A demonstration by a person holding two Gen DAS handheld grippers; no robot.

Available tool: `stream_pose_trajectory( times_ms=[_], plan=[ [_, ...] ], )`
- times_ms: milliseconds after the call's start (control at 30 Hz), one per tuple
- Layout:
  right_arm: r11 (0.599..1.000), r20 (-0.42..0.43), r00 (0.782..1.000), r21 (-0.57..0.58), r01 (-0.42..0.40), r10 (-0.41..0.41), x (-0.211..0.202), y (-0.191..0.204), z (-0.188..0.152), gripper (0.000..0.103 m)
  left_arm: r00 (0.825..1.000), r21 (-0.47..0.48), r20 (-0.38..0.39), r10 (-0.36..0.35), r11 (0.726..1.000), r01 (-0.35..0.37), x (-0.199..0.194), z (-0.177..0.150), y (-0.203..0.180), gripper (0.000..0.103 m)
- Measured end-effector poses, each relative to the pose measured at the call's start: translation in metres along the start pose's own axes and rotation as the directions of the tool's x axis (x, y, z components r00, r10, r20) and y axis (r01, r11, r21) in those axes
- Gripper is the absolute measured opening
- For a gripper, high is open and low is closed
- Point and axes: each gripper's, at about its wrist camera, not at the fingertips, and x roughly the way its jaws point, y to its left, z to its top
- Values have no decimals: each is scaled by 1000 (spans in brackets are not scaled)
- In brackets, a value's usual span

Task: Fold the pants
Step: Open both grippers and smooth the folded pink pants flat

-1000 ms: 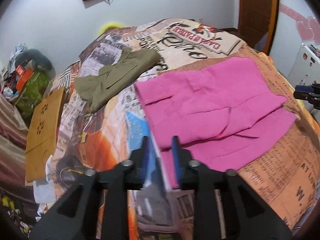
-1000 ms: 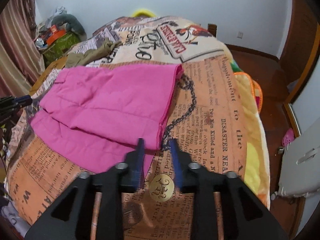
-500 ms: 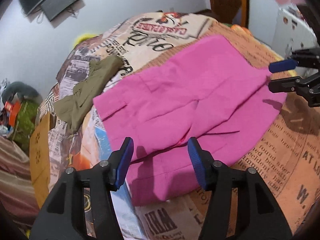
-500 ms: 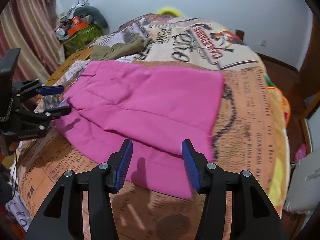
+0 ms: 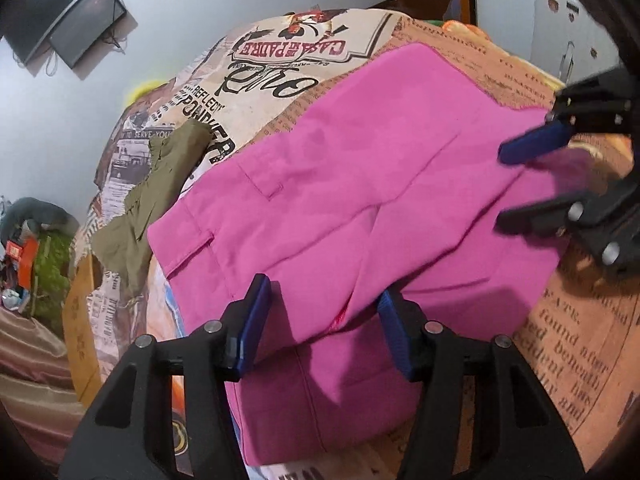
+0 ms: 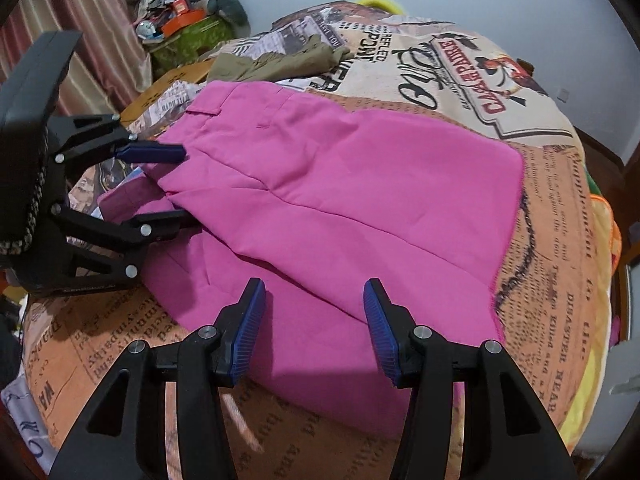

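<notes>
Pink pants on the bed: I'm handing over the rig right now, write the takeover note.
Left hand-held gripper: jaws closing, straddling the near layered edge at the waist end of the pink pants, not yet pinching.
Right hand-held gripper: open over the near edge toward the leg end, holding nothing.
Pants lie on the printed bedspread, legs already folded roughly one over the other. Olive garment lies beyond.
Left: grip both spots, fold again.

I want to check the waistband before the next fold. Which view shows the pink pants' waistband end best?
The left wrist view: the pink pants show their waistband, belt loop and pocket slit close and sharp. The right wrist view shows the pink pants with the waistband farther off, partly behind the left gripper.
</notes>
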Motion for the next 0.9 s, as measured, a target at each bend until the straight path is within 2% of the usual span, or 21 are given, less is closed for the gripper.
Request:
stream_pose_trajectory(
  times_ms=[100, 267, 333, 367, 400, 533, 567, 600, 700, 800, 900],
  plan=[
    [1000, -3, 1000, -31, 4, -4, 7, 4, 4, 47, 999, -40, 6, -36, 999, 37, 0, 6, 10, 53],
    [998, 8, 999, -60, 31, -31, 17, 3, 14, 46, 998, -83, 21, -54, 995, 56, -3, 10, 18, 53],
    [999, 24, 999, -47, 27, -26, 16, 0, 17, 31, 998, -94, 24, -64, 993, 66, -3, 9, 18, 53],
    [999, 33, 999, -35, 22, -21, 15, -2, 19, 19, 997, -97, 23, -69, 993, 71, -3, 8, 18, 53],
    [1000, 41, 999, -20, 17, -16, 14, -4, 20, 12, 997, -101, 22, -73, 992, 75, -2, 7, 17, 53],
    [999, 103, 995, 33, -10, 6, 2, -11, 24, 8, 998, -96, 4, -65, 993, 65, 3, 1, 12, 52],
    [999, 112, 994, 41, -17, 12, -1, -11, 24, 7, 998, -92, -1, -60, 994, 60, 4, -2, 11, 46],
    [999, 117, 993, 42, -19, 14, -3, -10, 24, 7, 999, -90, -3, -50, 995, 50, 4, -3, 10, 35],
    [999, 126, 992, 33, -19, 14, -8, -7, 24, 6, 999, -98, 19, -28, 995, 30, -3, -6, 11, 15],
    [1000, 138, 990, 17, -24, 22, -14, -2, 22, 6, 999, -105, 51, -9, 994, 15, -17, -5, 14, 12],
    [1000, 152, 988, 4, -20, 19, -24, 3, 20, 6, 997, -114, 78, -27, 993, 36, -30, -6, 16, 12]
  ],
)
